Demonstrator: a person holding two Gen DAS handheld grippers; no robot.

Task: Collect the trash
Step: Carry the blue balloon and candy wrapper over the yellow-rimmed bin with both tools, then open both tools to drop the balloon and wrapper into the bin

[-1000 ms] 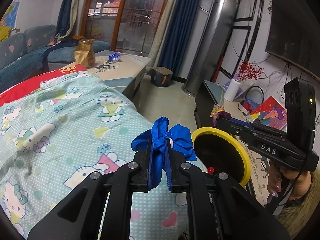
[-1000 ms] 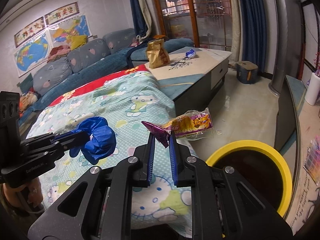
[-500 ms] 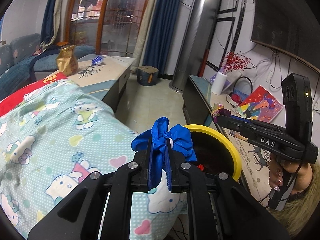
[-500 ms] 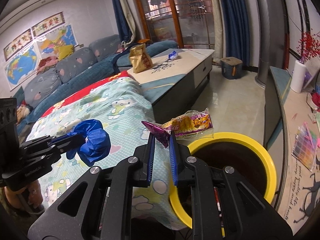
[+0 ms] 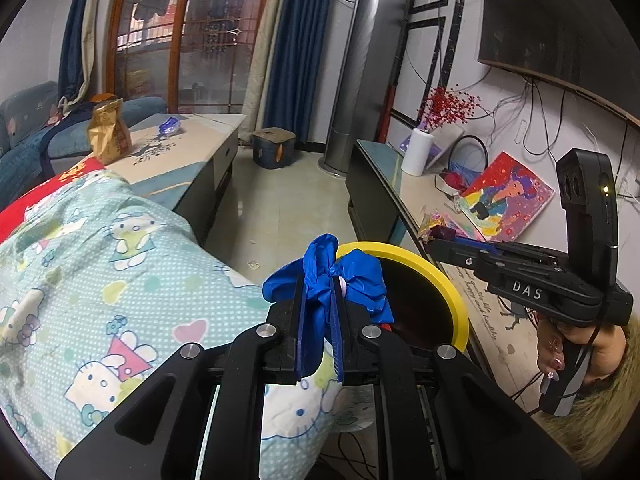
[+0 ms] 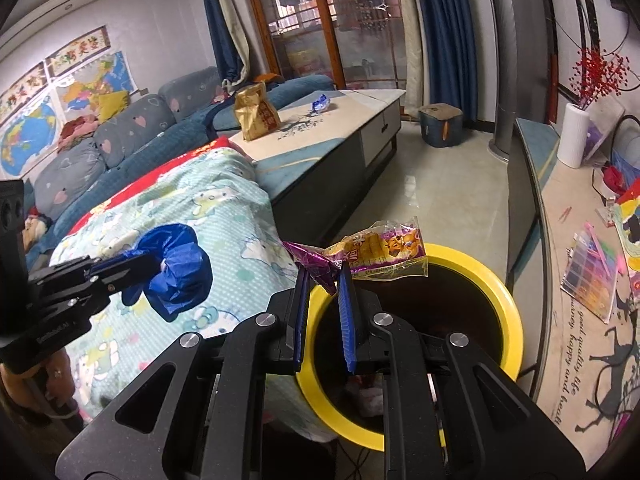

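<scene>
left gripper clamps a blue bag; right gripper pinches a snack wrapper over the yellow bin.

The left claw points forward, its two black fingers drawn close with only a narrow slot between the blue pads. Seen from the right wrist camera, it reaches in from the left side, roughly level, gripped low down by a hand only partly in view. The right claw also has its fingers pressed near each other. From the left wrist camera it comes in from the right, tilted slightly upward, held by a hand with painted nails.
</scene>
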